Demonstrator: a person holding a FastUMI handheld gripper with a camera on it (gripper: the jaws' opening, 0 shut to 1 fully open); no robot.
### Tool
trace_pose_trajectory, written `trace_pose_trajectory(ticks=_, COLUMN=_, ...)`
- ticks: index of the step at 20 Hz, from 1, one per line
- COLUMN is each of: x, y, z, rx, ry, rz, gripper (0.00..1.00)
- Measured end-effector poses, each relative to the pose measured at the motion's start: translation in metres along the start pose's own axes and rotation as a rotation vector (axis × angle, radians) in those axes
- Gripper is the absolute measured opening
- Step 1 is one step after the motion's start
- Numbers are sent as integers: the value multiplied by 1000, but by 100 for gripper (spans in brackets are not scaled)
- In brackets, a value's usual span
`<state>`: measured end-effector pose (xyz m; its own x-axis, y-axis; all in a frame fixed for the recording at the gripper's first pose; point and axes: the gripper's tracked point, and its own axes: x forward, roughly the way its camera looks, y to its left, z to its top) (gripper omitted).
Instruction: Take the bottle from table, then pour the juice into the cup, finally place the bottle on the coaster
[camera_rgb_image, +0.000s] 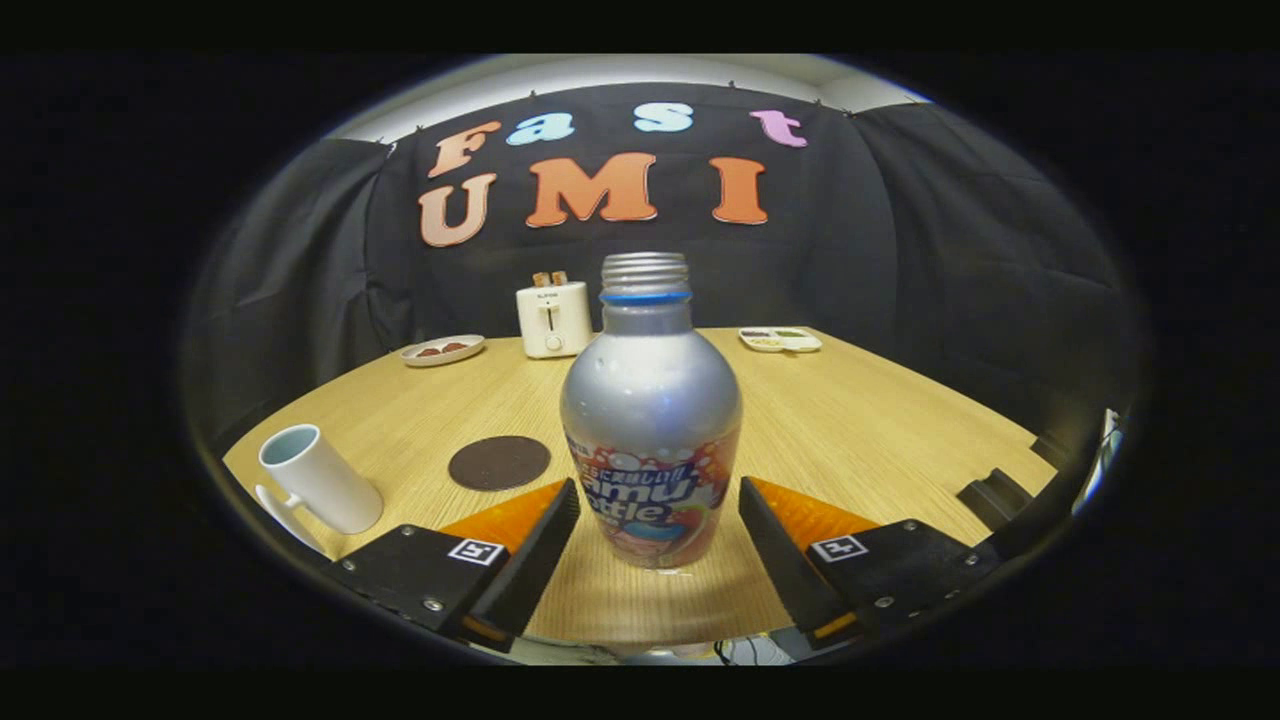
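Two fingers of the gripper (655, 530) stand wide apart, one each side of the bottle (651, 420), w/ a clear gap on both sides, so nothing is held yet. Bottle stands upright on the table (880, 420), between the fingers and just ahead of their tips, cap off, threaded neck open w/ a blue ring below it. Body looks like smooth metal, rounded shoulder on top, printed label round the lower half. Judging by that: stiff, won't crush, but prob. slick, and w/ juice inside it may be fairly heavy and top-open, so any tilt spills. Best hold is approx. the straight labelled section, below the shoulder curve, where the sides run parallel; higher up the fingers could slide off the taper. Cup (318, 478) lies tipped on its side to the left of the left finger, mouth facing away, handle down toward the table edge. Coaster (499, 462), dark and round, sits flat between cup and bottle, apart from both. Farther back: a toaster (553, 318), a plate (442, 350), a tray (780, 340).
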<state>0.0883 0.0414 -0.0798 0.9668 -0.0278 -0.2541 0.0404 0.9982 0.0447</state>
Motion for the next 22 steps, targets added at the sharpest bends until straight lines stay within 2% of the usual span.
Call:
trace_pose_trajectory(ticks=3, x=3, y=0, z=-1, rx=5, ry=2, rz=-16, gripper=79)
trace_pose_trajectory(ticks=4, x=2, y=2, z=-1, rx=4, ry=-2, rz=-19, gripper=78)
trace_pose_trajectory(ticks=9, x=-15, y=15, z=14, rx=-106, ry=-57, rz=-43, gripper=77)
trace_pose_trajectory(ticks=15, x=-36, y=45, z=47, rx=-380, ry=-173, rz=-84, gripper=77)
trace_pose_trajectory(ticks=22, x=-48, y=79, z=60, rx=-670, ry=-239, rz=-128, gripper=77)
